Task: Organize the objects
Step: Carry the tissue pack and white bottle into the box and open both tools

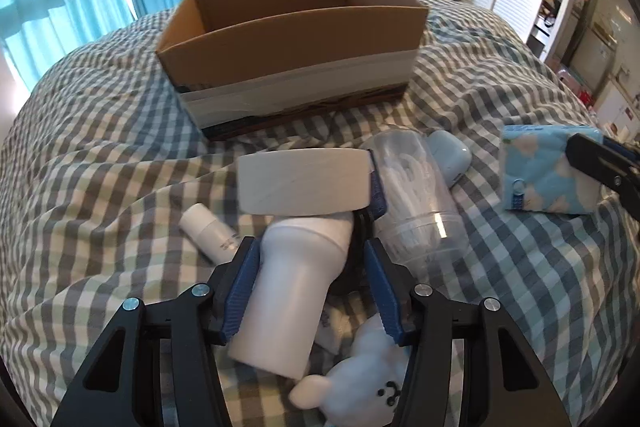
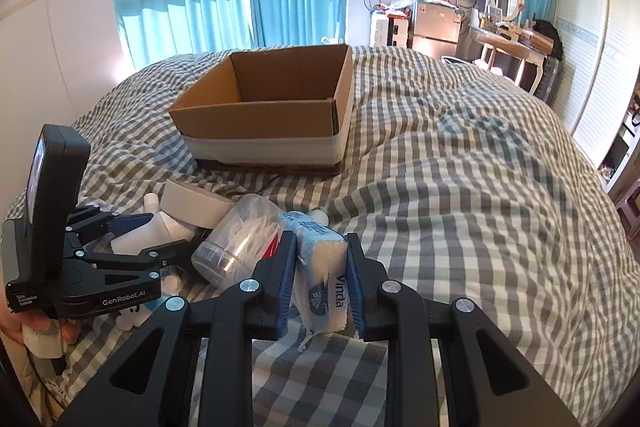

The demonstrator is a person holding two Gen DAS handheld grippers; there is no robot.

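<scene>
An open cardboard box [image 1: 292,39] stands on the checked bed; it also shows in the right wrist view [image 2: 260,119]. My left gripper [image 1: 308,251] has its jaws around a white bottle [image 1: 296,291], left pad touching it, a gap on the right. My right gripper [image 2: 320,247] is shut on a blue tissue pack [image 2: 320,267], held just above the bedcover; the pack also shows in the left wrist view [image 1: 548,171]. Beside the bottle lie a roll of tape [image 1: 304,183], a clear jar of cotton swabs [image 1: 412,199], a small white tube [image 1: 208,231] and a pale blue case [image 1: 452,155].
A white and blue plush toy [image 1: 360,379] lies under my left gripper. The checked bedcover [image 2: 460,207] stretches to the right of the box. A desk with a mirror [image 2: 508,27], a fridge and a television stand beyond the bed.
</scene>
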